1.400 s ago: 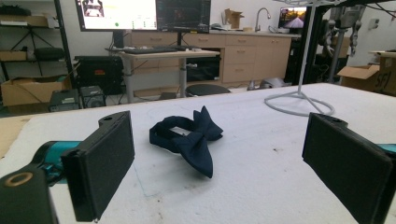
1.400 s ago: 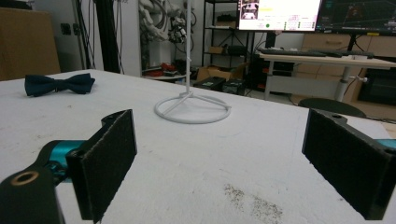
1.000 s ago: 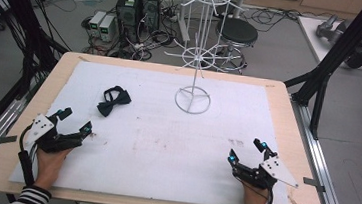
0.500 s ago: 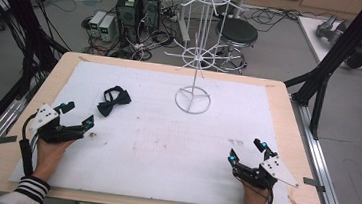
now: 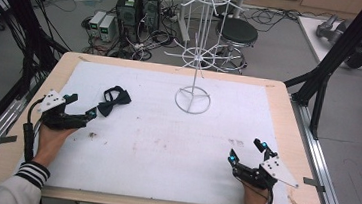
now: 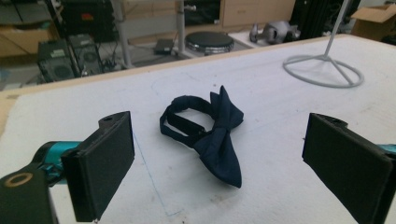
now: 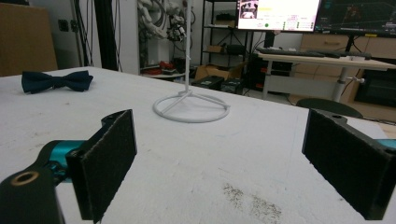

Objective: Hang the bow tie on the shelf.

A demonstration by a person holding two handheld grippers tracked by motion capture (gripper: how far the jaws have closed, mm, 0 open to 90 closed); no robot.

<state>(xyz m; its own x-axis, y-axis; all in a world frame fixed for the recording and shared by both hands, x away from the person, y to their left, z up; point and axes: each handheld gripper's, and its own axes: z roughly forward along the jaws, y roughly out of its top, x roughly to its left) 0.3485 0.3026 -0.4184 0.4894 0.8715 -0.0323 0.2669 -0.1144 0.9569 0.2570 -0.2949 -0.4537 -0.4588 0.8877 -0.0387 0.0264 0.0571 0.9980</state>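
- My left tool [image 5: 79, 108] has slid forward over the last second and now sits just short of the bow tie [image 5: 115, 99], jaws spread wide, nothing between them.
- Through the left gripper view the bow tie [image 6: 205, 133] lies dead centre between my two flat black pads, so I'd say the approach is nearly done and the pinch comes next.
- The bow tie is dark navy fabric, soft and creased, one wing pointing toward me, its thin neck strap looped flat behind the knot.
- It rests on the desk [image 5: 155, 144], whose white covering looks slightly rough, with grey scuffs to the right of the bow tie.
- My right tool [image 5: 247, 151] has not budged, well to the right of the bow tie, jaws wide open and empty.
- Farther right of the bow tie stands the white wire rack [image 5: 193, 99]: ring base, thin upright pole, hooked spokes.
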